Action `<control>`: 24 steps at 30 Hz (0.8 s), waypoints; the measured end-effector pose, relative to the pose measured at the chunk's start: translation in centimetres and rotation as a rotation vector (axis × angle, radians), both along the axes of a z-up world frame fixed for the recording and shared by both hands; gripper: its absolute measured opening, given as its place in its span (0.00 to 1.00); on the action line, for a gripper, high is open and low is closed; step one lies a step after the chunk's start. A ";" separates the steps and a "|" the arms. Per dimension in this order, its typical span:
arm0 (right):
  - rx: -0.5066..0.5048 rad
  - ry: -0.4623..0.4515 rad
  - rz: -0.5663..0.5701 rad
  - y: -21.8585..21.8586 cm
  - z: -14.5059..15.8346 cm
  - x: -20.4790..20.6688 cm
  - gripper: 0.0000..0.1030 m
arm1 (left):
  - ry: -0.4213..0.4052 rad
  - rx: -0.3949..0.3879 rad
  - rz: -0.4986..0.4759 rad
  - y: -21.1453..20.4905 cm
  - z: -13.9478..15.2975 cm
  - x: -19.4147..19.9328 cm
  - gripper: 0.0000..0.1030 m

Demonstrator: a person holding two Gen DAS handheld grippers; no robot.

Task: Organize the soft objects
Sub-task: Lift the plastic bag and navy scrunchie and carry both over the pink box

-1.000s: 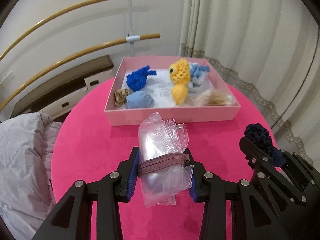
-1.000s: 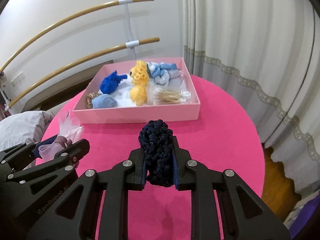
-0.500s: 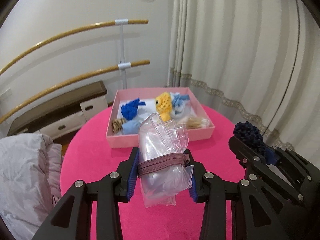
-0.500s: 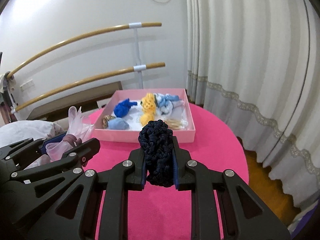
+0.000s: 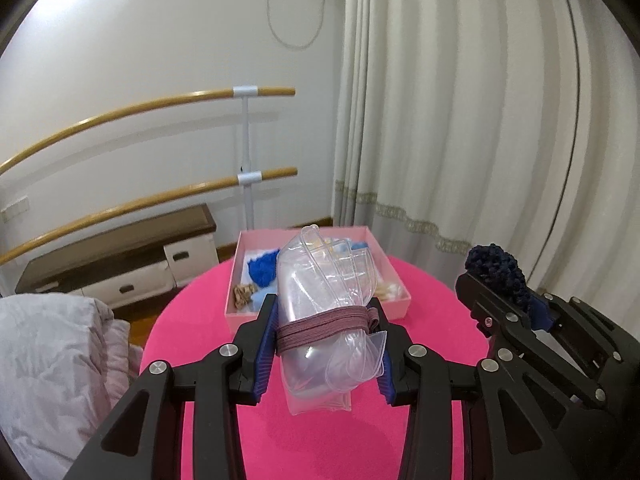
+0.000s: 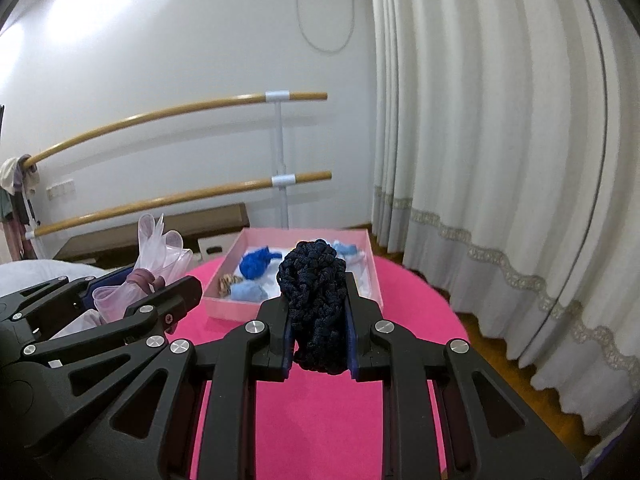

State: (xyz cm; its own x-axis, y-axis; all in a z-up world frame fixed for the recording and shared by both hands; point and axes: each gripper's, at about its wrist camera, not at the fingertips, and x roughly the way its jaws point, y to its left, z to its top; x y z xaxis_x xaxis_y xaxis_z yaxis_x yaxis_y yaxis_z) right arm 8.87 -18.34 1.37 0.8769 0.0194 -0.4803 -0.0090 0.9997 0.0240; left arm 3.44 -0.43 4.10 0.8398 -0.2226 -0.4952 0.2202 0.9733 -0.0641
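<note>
My left gripper (image 5: 326,336) is shut on a clear plastic bundle (image 5: 324,300) tied with a mauve band, held high above the pink table (image 5: 320,432). My right gripper (image 6: 318,332) is shut on a dark navy knitted bundle (image 6: 314,300), also raised; it shows at the right of the left wrist view (image 5: 498,274). The pink box (image 6: 294,305) sits at the table's far side and holds a blue cloth ball (image 6: 256,266), a light blue ball (image 6: 248,292), a tan scrunchie (image 5: 244,294) and other soft items partly hidden behind the bundles.
A grey quilt (image 5: 52,364) lies left of the table. Two wooden barre rails (image 5: 140,204) and a low bench (image 5: 112,256) stand behind. White curtains (image 6: 500,160) hang on the right. Wood floor (image 6: 492,332) shows past the table's right edge.
Both grippers have risen and pulled back from the box with their bundles still held; the box now looks smaller and farther away.
</note>
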 end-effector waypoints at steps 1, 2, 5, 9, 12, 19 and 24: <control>-0.004 -0.011 0.000 0.1 0.3 -0.2 0.18 | -0.014 -0.001 0.000 0.1 0.2 -0.6 0.37; -0.010 -0.024 0.000 0.2 0.6 -0.4 0.18 | -0.027 -0.001 0.001 0.3 0.5 -1.2 0.37; -0.025 -0.054 -0.001 0.6 1.4 -1.1 0.18 | -0.059 -0.003 0.000 0.7 0.8 -3.0 0.37; -0.036 -0.080 -0.005 0.9 2.1 -1.8 0.18 | -0.086 -0.005 -0.003 1.1 1.0 -5.0 0.37; -0.039 -0.097 -0.008 1.1 2.5 -2.4 0.18 | -0.099 -0.009 -0.007 1.2 0.7 -5.4 0.37; -0.061 -0.113 -0.015 1.8 3.0 -3.2 0.18 | -0.109 -0.003 -0.014 1.4 0.3 -6.2 0.37; -0.063 -0.119 -0.010 1.3 2.8 -3.3 0.18 | -0.106 -0.003 -0.008 1.7 0.1 -6.3 0.37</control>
